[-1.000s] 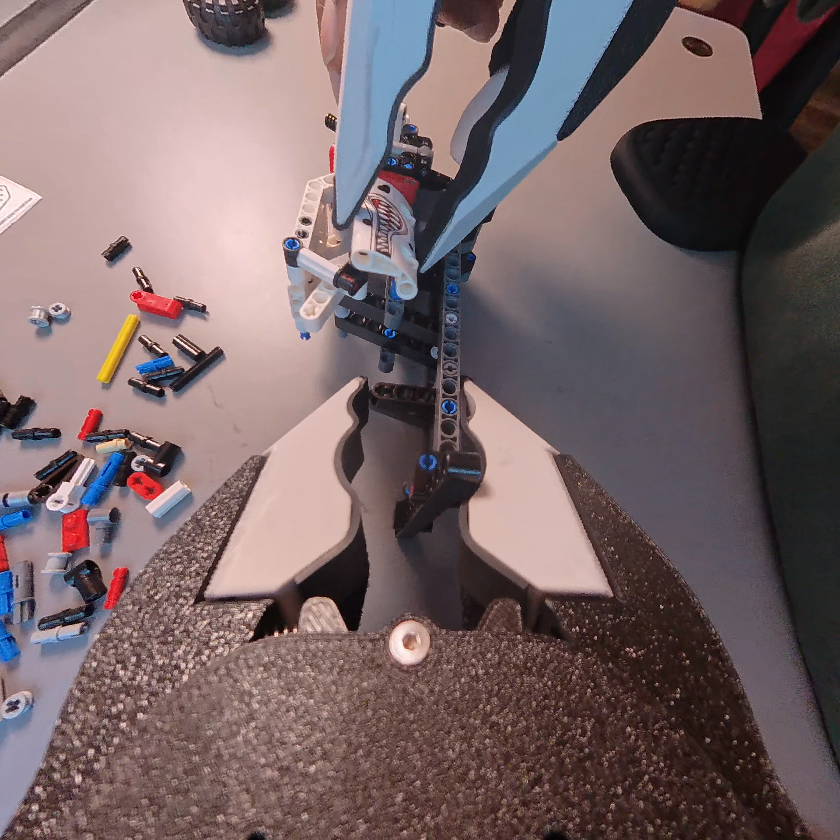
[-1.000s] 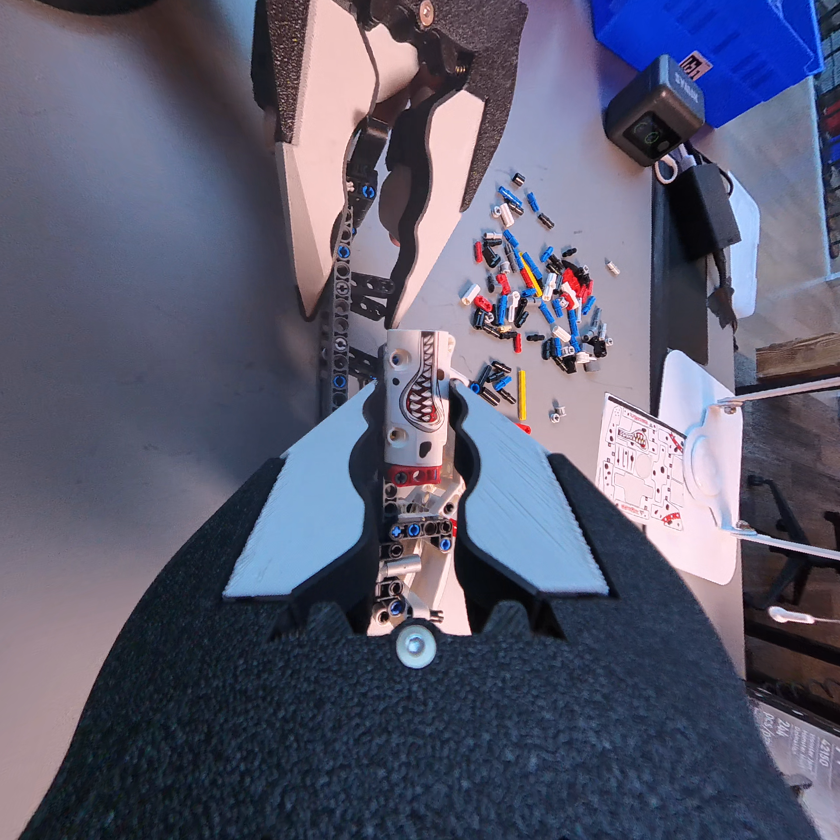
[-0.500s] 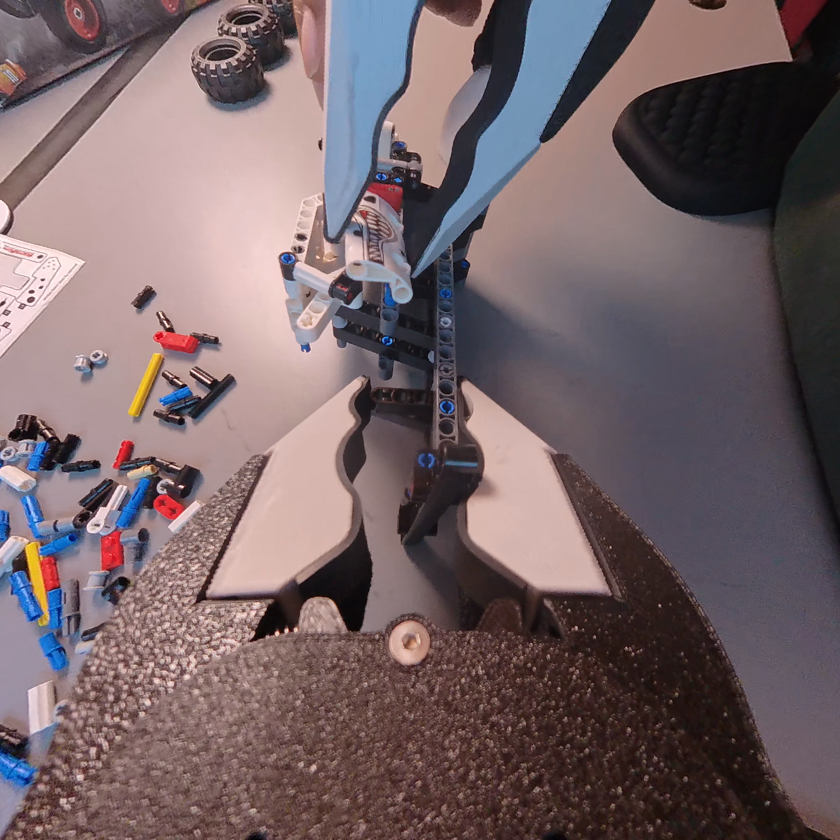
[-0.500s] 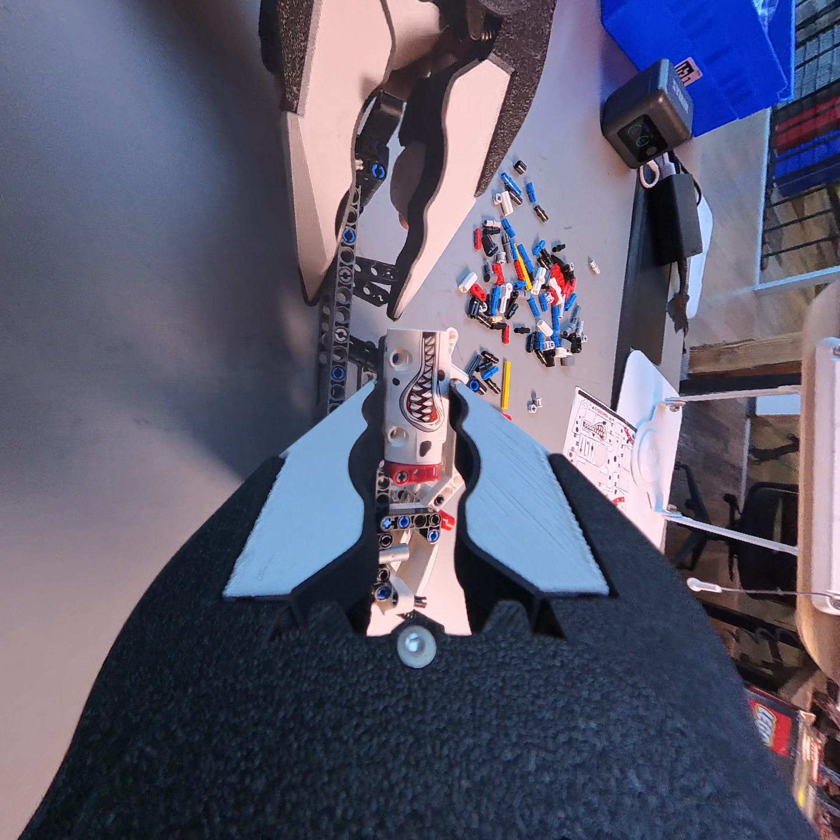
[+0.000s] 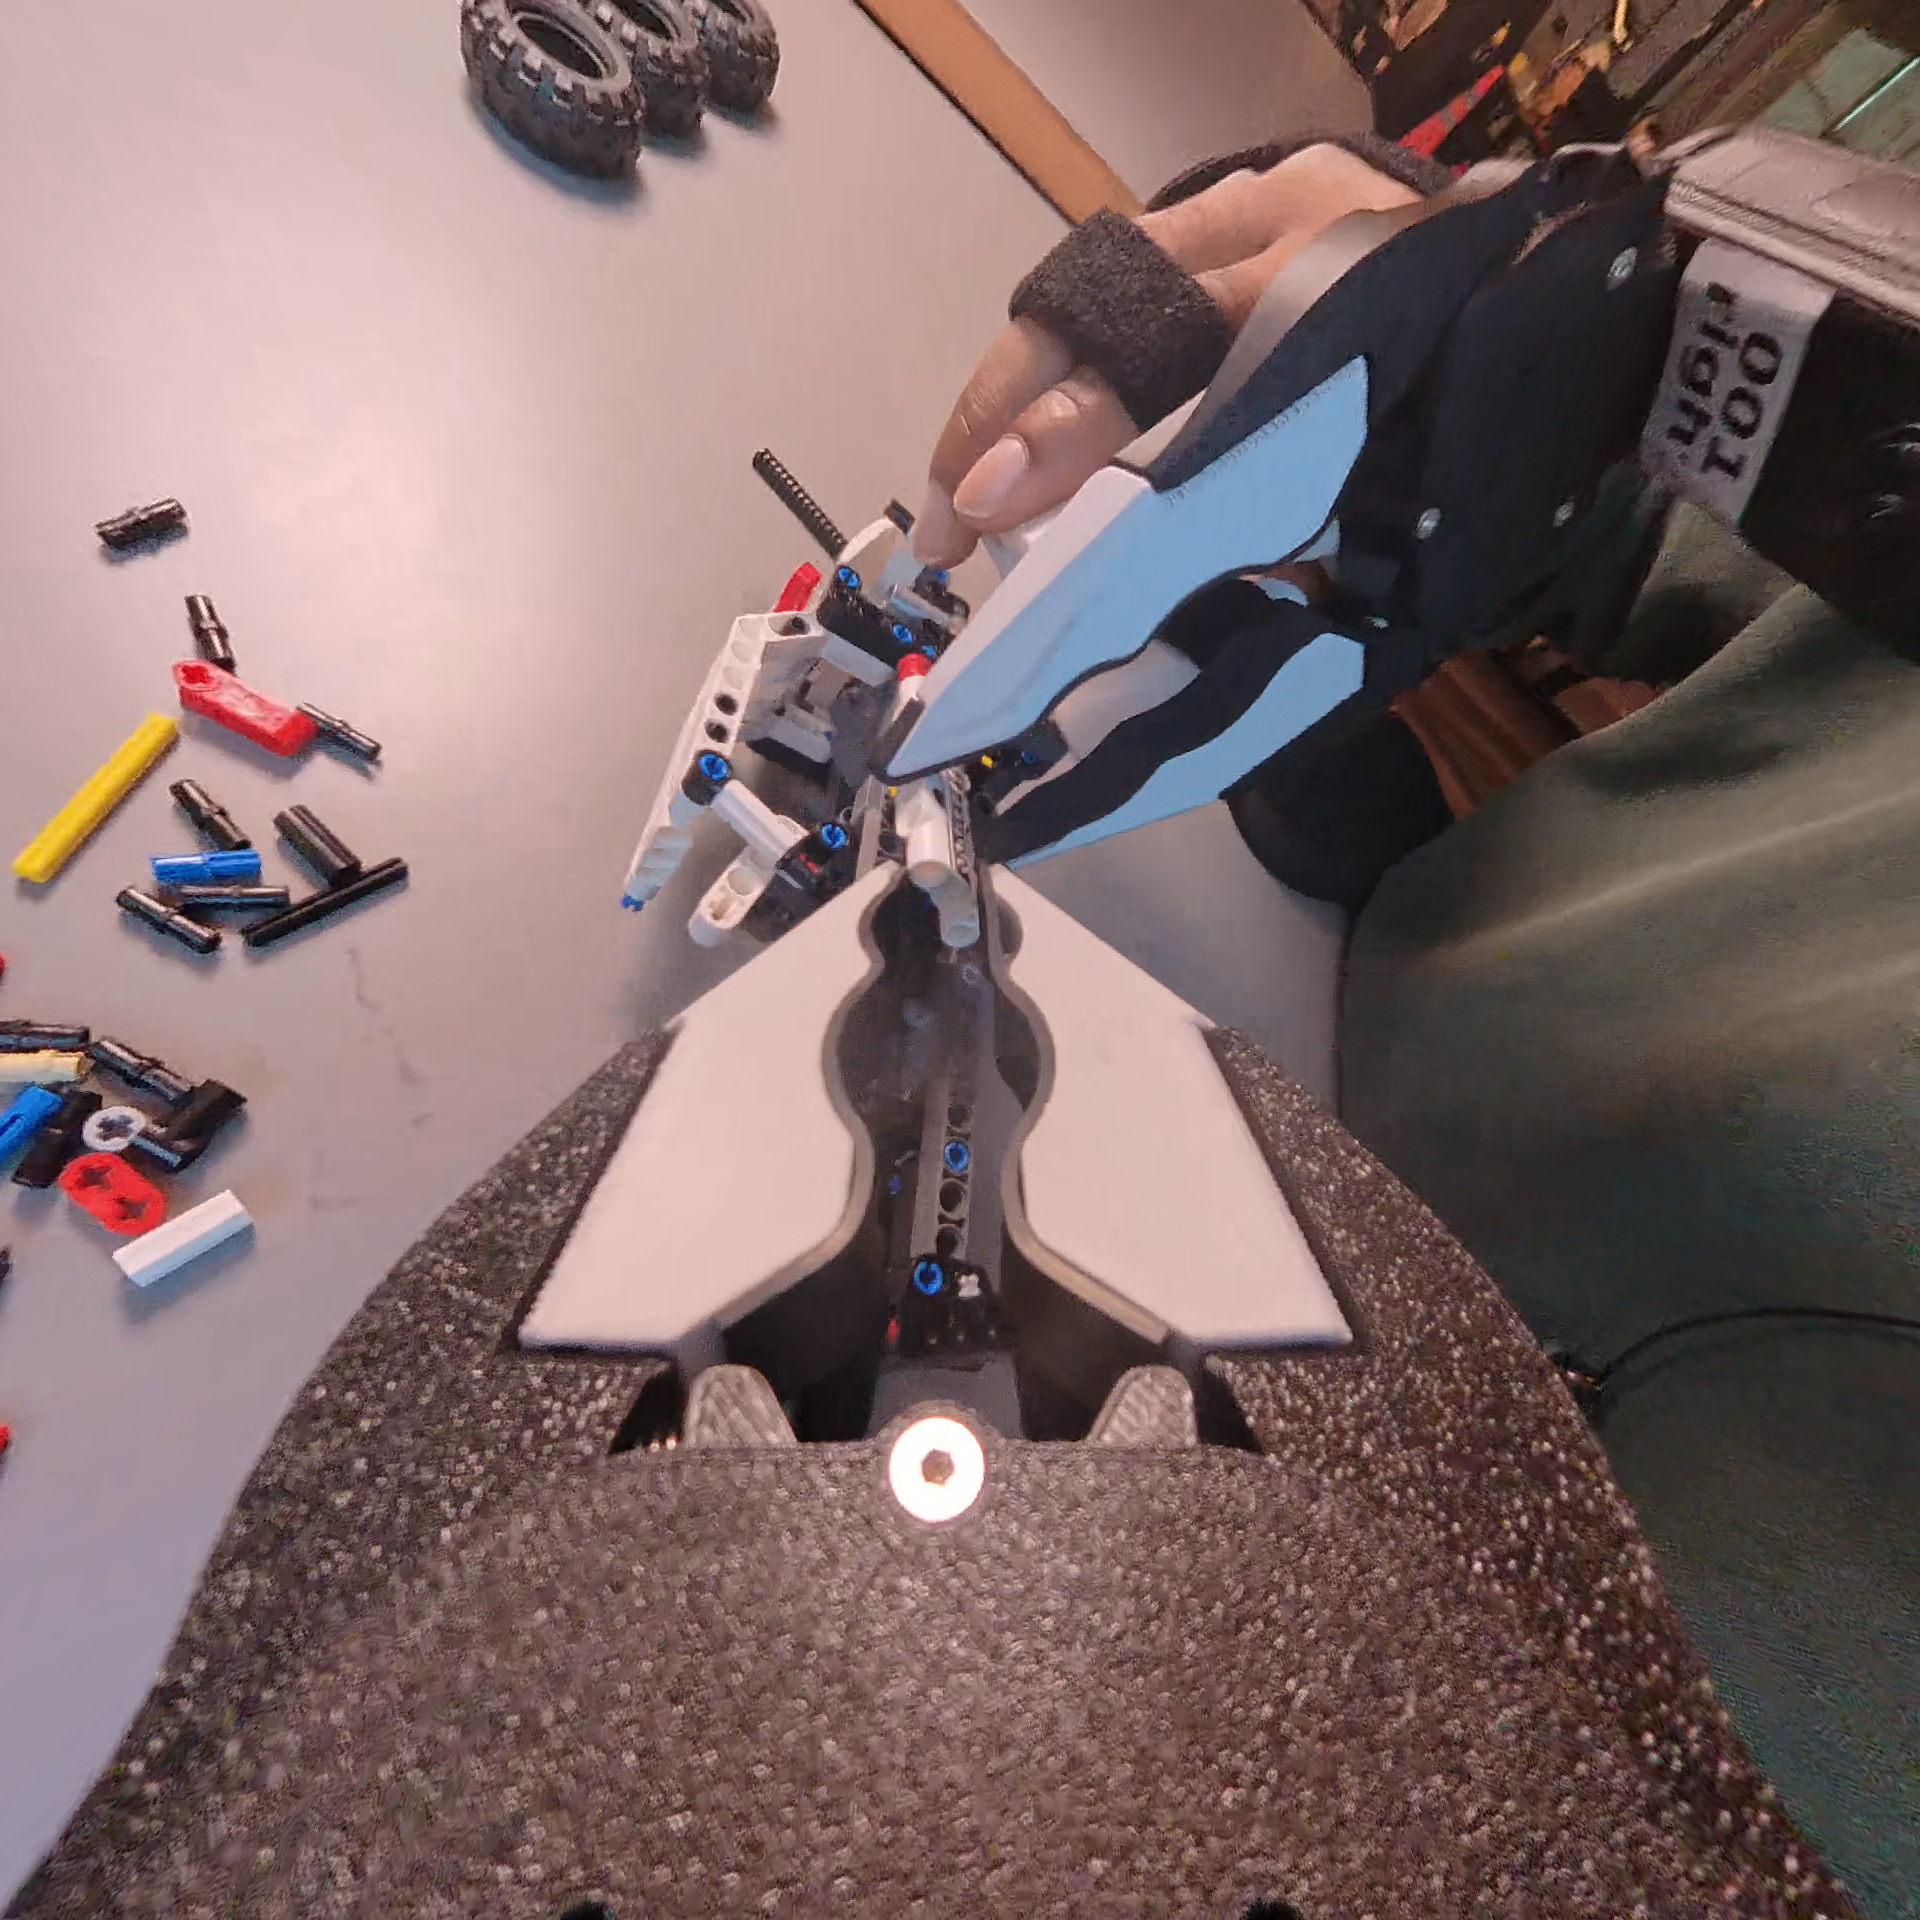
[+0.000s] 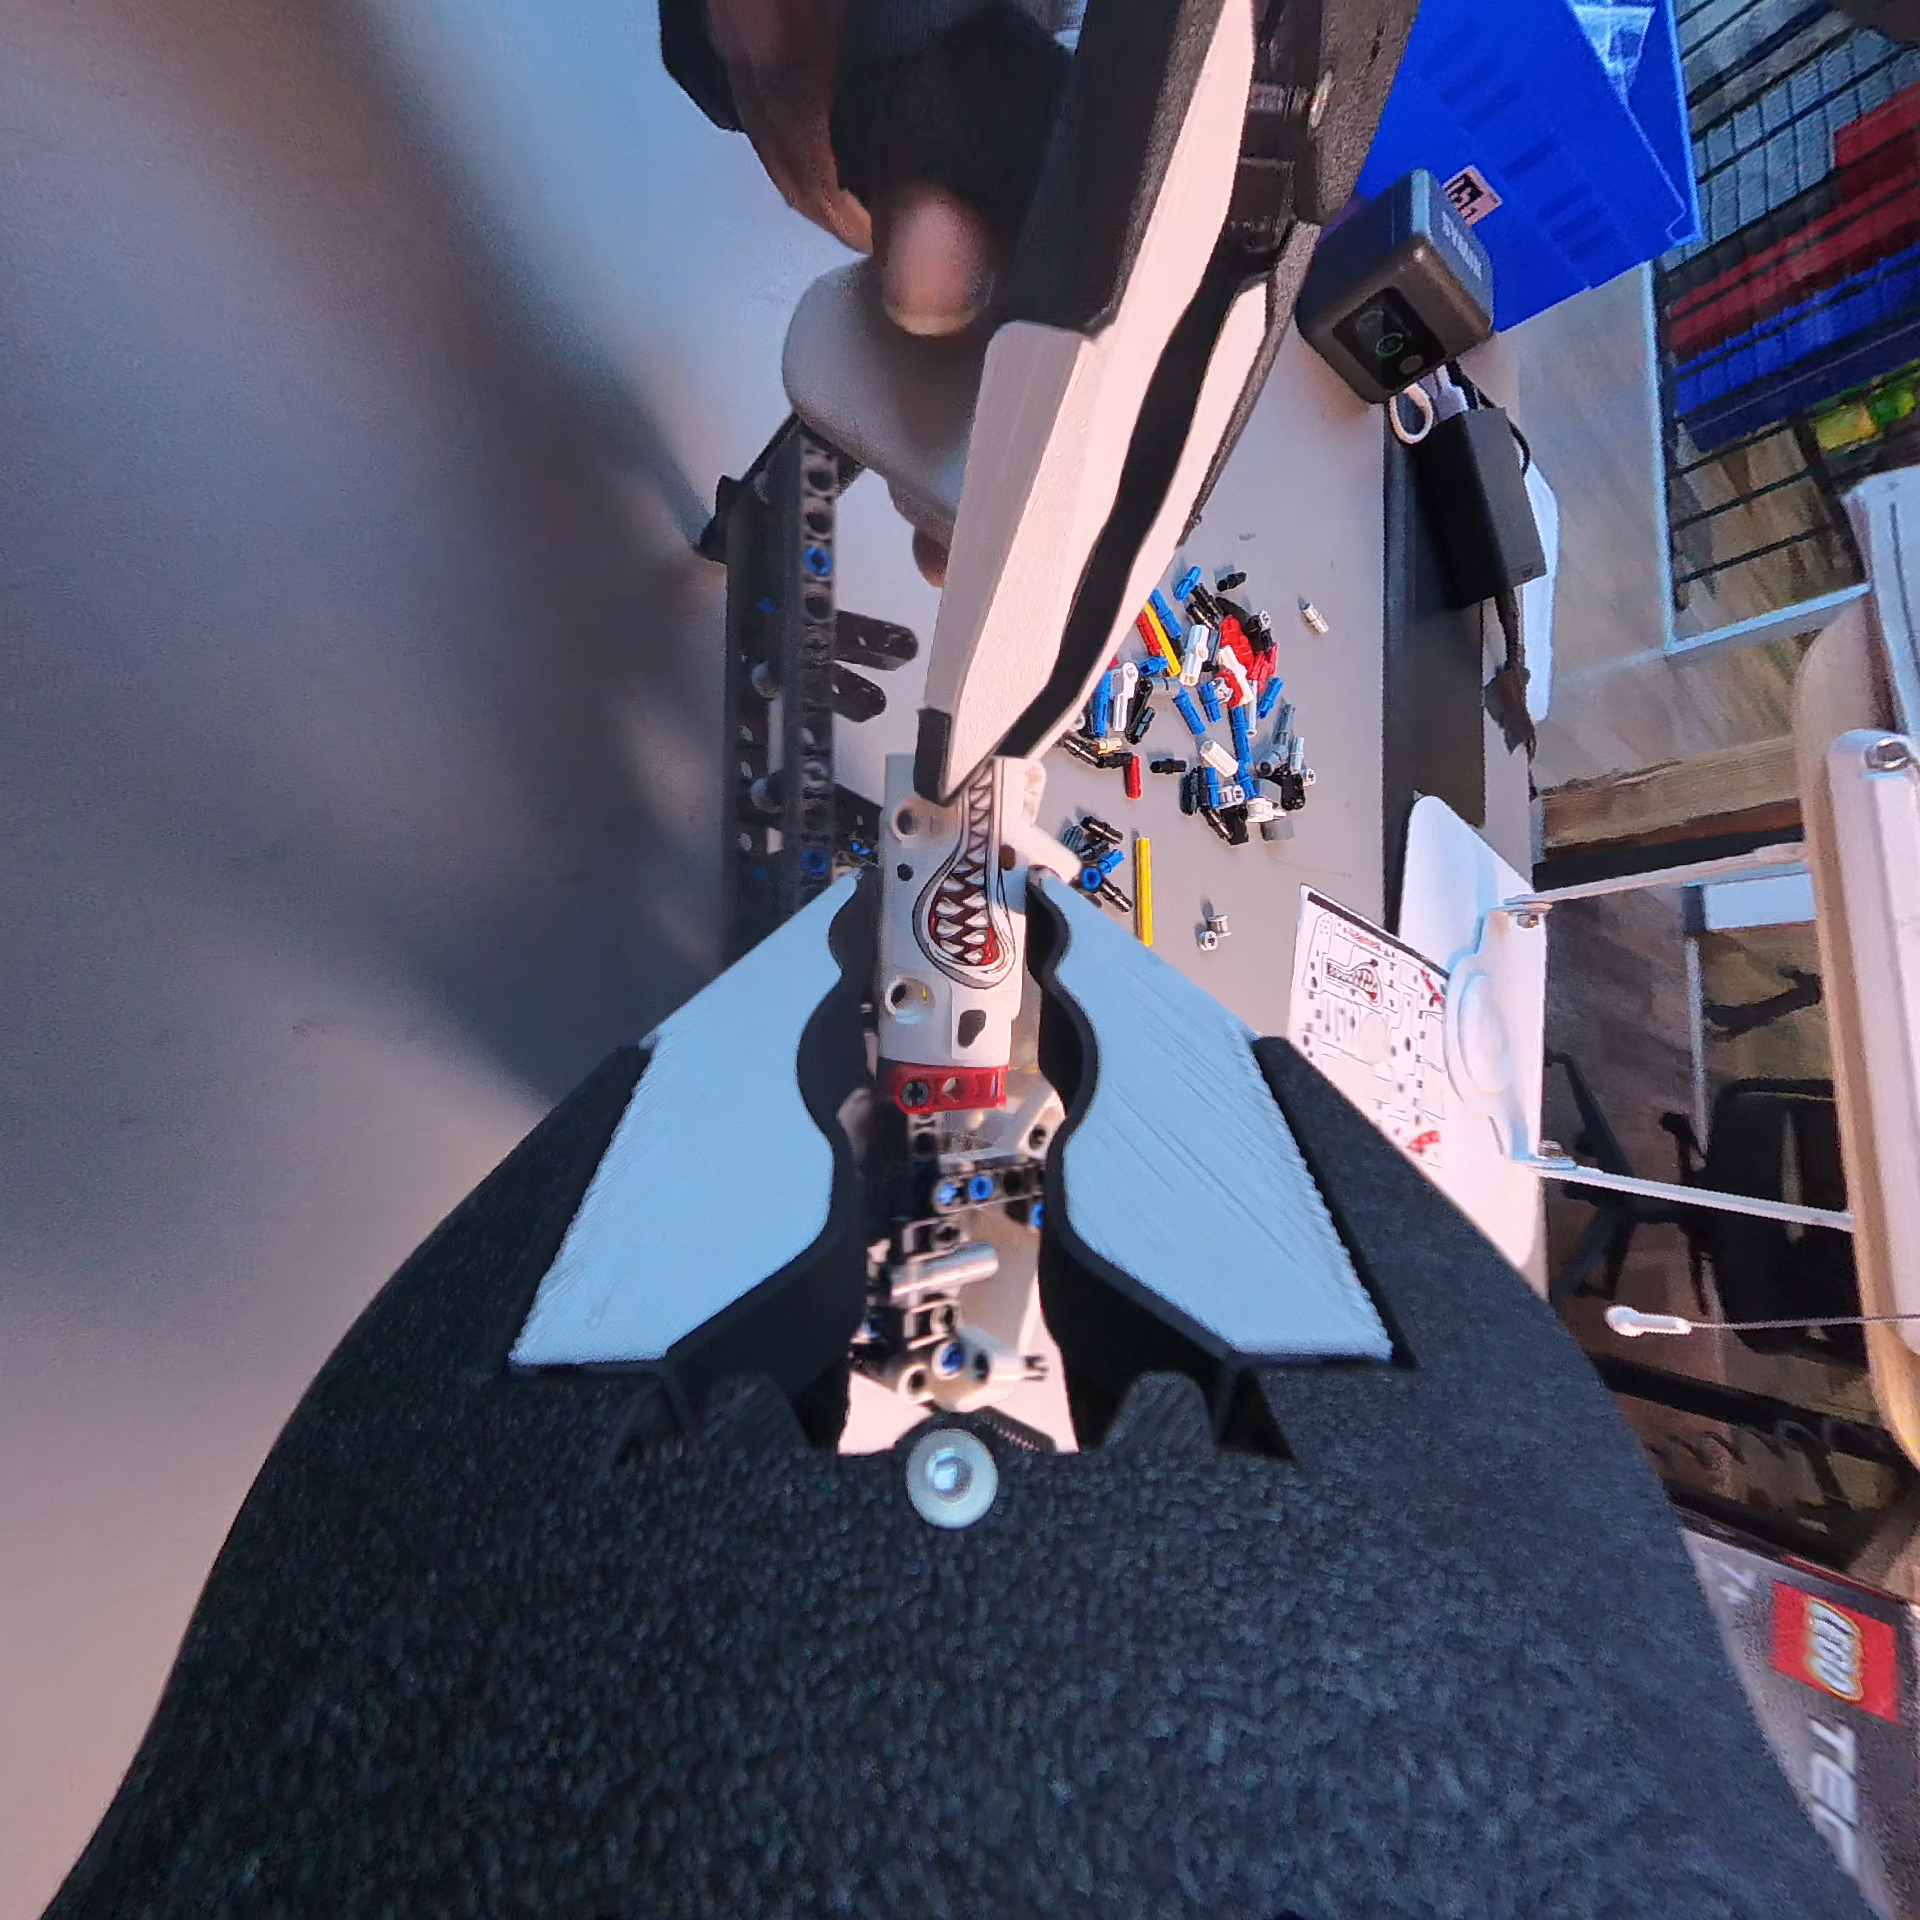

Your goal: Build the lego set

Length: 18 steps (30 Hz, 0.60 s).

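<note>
Currently, left to right in the left wrist view: loose parts [image 5: 156,904] scattered on the table [image 5: 436,343], three tyres [image 5: 623,73] at the far edge, then the model [image 5: 800,727] near the table's right side. Changed since a second ago: the left gripper [image 5: 935,894], then open around the long black beam [image 5: 940,1174], is now closed on that beam; the whole frame has swung in the view. The right gripper [image 6: 940,883] grips the white shark-mouth block [image 6: 951,935] as before, a bare finger [image 5: 987,457] pressing on the model's top. Meaning, as a judgement: both ends are now clamped, so the build can be squeezed together or turned for the next part. Containers: a blue bin [image 6: 1538,135] at the far right in the right wrist view, contents not visible; a set box [image 6: 1829,1683] at the lower right edge, contents not visible. An instruction sheet [image 6: 1361,997] lies beside the parts.
</note>
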Motion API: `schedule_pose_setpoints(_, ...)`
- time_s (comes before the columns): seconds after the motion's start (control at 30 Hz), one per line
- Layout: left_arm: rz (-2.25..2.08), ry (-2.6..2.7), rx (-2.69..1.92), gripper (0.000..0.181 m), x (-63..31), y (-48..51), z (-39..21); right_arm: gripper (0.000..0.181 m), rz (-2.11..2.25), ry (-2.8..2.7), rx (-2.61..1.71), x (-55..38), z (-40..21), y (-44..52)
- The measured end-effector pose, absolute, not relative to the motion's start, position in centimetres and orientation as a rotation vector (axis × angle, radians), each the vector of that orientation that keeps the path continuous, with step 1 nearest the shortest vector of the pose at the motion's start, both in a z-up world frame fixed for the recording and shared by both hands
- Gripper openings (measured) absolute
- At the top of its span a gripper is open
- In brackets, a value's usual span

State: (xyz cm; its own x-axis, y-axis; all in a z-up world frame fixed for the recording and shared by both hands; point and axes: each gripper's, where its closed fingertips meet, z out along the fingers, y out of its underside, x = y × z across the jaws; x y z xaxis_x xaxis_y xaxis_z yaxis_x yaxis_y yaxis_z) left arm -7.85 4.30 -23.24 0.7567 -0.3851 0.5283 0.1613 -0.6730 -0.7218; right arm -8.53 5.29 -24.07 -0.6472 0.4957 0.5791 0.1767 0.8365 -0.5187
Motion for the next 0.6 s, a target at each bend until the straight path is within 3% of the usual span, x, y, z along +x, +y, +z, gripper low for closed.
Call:
schedule_pose_setpoints(0.33, -0.876, 0.097, -2.178, 0.007, -8.31, 4.74, -23.62, 0.026, 0.903, -2.404, -0.725, -8.64, -23.72, 6.09)
schedule_pose_setpoints(0.6, -0.890, 0.093, -2.122, 0.011, -8.51, 4.69, -23.11, 0.012, 1.053, -2.587, -0.755, -8.71, -23.52, 5.86)
